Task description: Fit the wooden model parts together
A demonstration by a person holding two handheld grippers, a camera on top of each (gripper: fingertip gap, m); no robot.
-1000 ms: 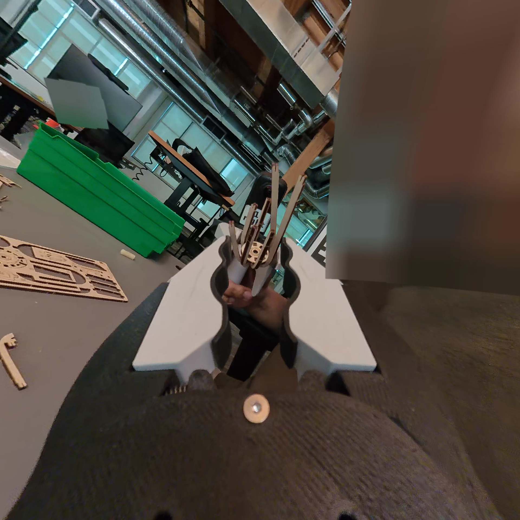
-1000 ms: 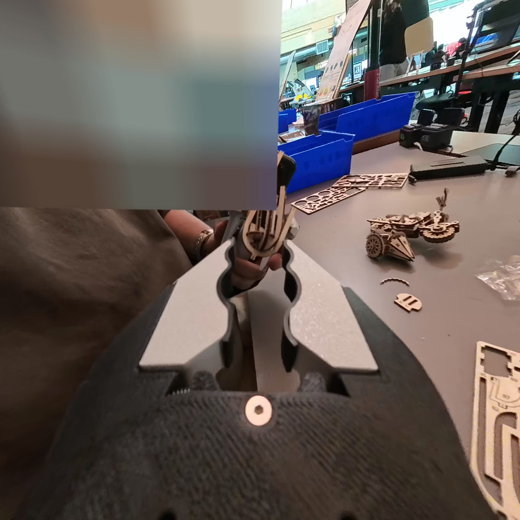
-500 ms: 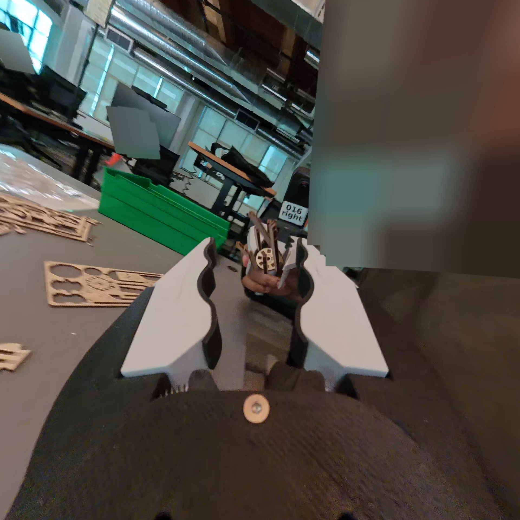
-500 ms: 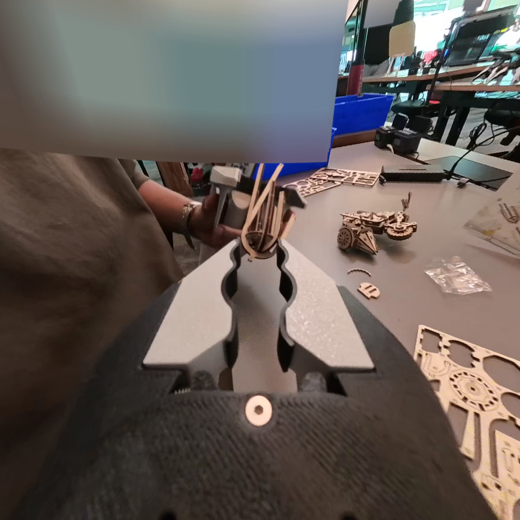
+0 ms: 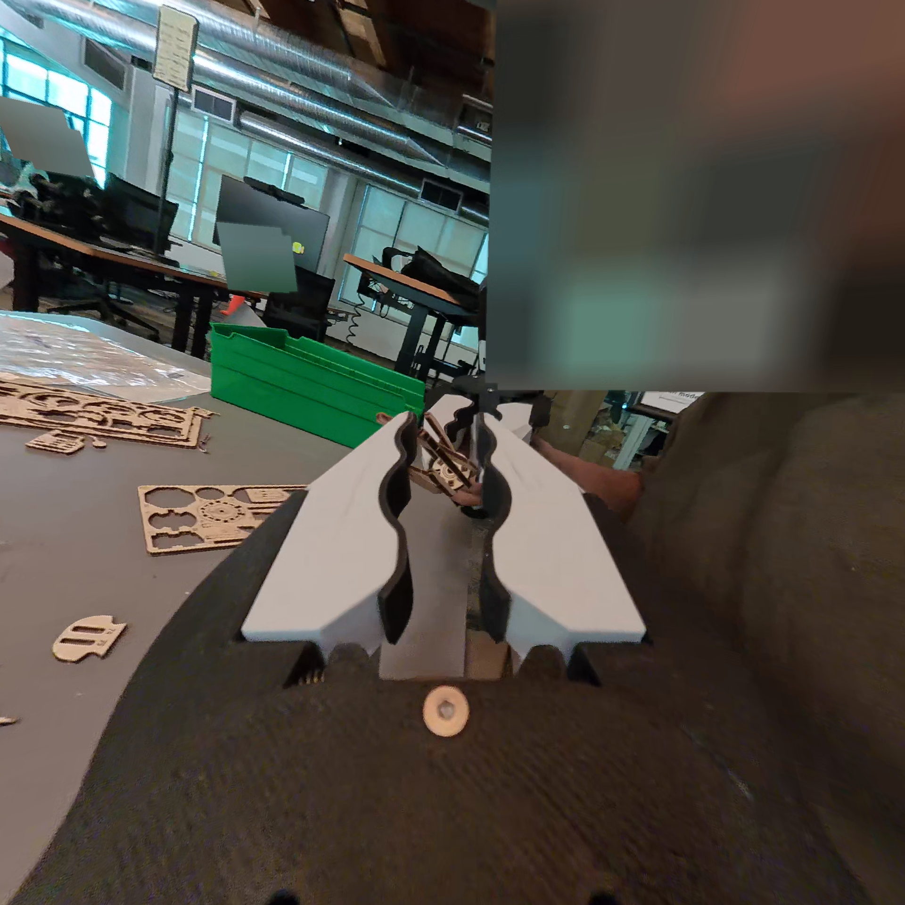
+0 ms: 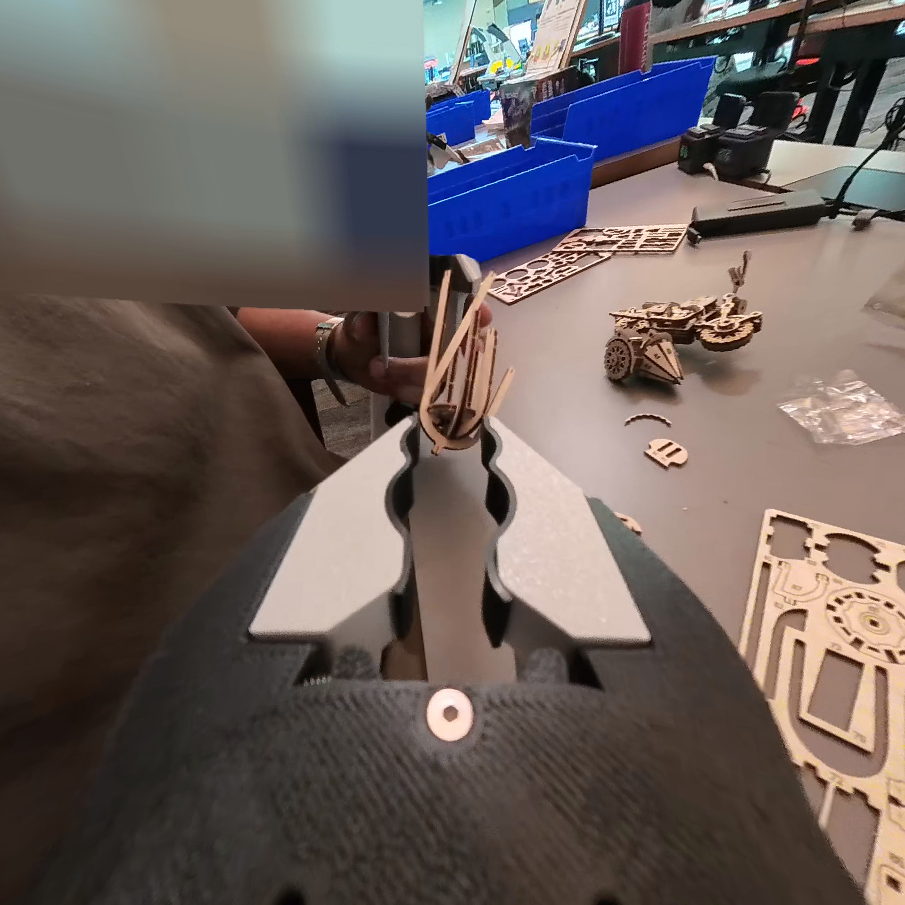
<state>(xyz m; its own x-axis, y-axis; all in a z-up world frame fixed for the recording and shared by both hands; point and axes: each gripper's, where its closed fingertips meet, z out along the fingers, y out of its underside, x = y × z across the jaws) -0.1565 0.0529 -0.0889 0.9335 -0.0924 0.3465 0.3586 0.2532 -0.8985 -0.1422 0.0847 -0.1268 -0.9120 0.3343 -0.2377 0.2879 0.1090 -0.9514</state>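
The wooden model part (image 6: pixel 458 387), a bundle of thin pale slats on a rounded base, stands at the frame centre, clamped between the tips of the right gripper (image 6: pixel 450 431). In the left wrist view the same part (image 5: pixel 443 470) sits between the tips of the left gripper (image 5: pixel 443 440), whose wavy black-edged jaws stand apart around it; I cannot tell if they touch it. The smooth grey table (image 6: pixel 734 465) has open room at right. A finished wooden model (image 6: pixel 680 338) lies in the upper right. Flat cut-out sheets (image 5: pixel 210 514) lie in the left wrist view's centre left. The green bin (image 5: pixel 313 382) behind hides its inside.
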